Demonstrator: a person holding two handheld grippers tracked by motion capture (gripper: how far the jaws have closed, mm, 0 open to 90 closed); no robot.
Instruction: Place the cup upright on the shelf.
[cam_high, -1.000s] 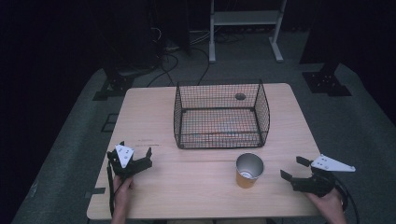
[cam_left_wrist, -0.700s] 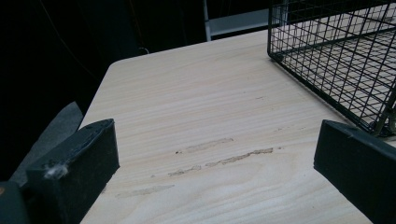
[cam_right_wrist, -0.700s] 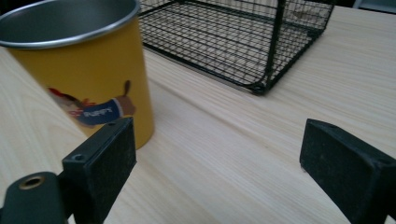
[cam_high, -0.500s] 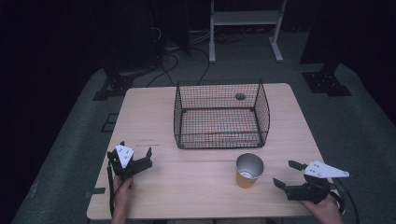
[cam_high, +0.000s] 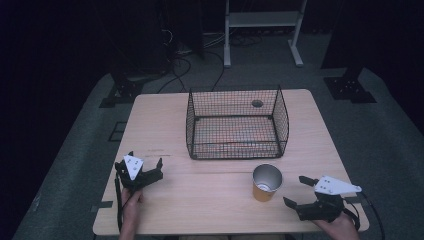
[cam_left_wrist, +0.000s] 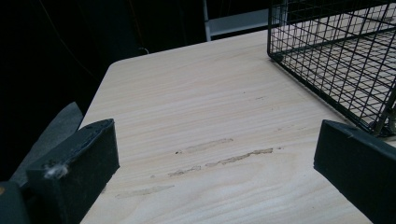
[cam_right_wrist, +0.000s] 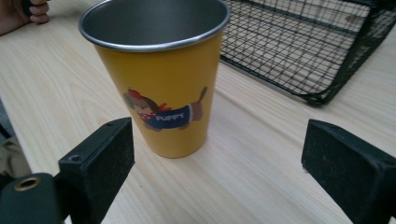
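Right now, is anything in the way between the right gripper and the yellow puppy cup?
No, nothing visible is. The right gripper has its jaws wide open, facing the cup, with bare table between them. The wire basket stands behind the cup, not in the path.

cup (cam_right_wrist: 161, 88): yellow, silver inside, cartoon dog in blue "PUPPY" shirt
basket (cam_high: 235, 125): black wire mesh
bench (cam_high: 200, 200): pale woodgrain

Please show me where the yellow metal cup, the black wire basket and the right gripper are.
Yellow metal cup with a puppy picture (cam_right_wrist: 163, 98): right gripper view, on its side wall.
Black wire basket (cam_high: 235, 149): high view, on its near wall.
Right gripper (cam_high: 298, 191): high view, midway between its open fingertips.
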